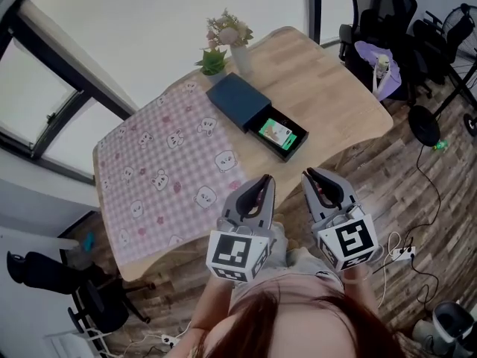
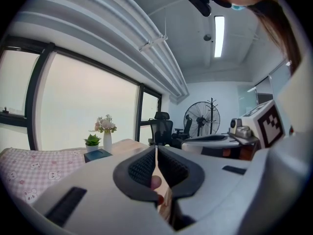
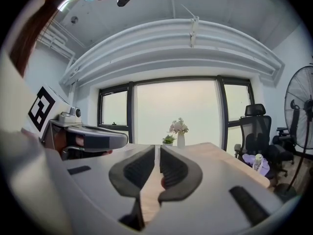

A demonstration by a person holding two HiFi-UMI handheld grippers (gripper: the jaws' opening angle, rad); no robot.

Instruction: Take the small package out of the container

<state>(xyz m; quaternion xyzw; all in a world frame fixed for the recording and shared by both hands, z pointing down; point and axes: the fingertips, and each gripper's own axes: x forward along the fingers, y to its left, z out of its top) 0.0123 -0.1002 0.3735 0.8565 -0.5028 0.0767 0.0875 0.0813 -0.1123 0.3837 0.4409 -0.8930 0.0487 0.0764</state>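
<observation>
Pale wooden table (image 1: 328, 88) under big windows (image 1: 149, 13), with a pink checked bear-print cloth (image 1: 164, 170) over its left half. Plank floor (image 1: 417, 192) and black office chairs (image 1: 380, 6) lie beyond. Mid-table, the dark blue slide-out box (image 1: 237, 99) sits open, the small green-and-white package (image 1: 276, 133) lying in its tray. A white flower vase (image 1: 240, 57) and a small potted plant (image 1: 213, 62) stand behind it. Only bare wood lies between box and grippers. The left gripper (image 1: 265, 179) is at the near edge, jaws pressed together, empty. The right gripper (image 1: 310, 174) is beside it, jaws just opening, nothing between.

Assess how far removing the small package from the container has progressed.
Done: the container is slid open, green package exposed inside. In hand: nothing; left tool shut, right tool opening its jaws, both empty, well short of it. Left: reach, grasp, lift it out.
</observation>
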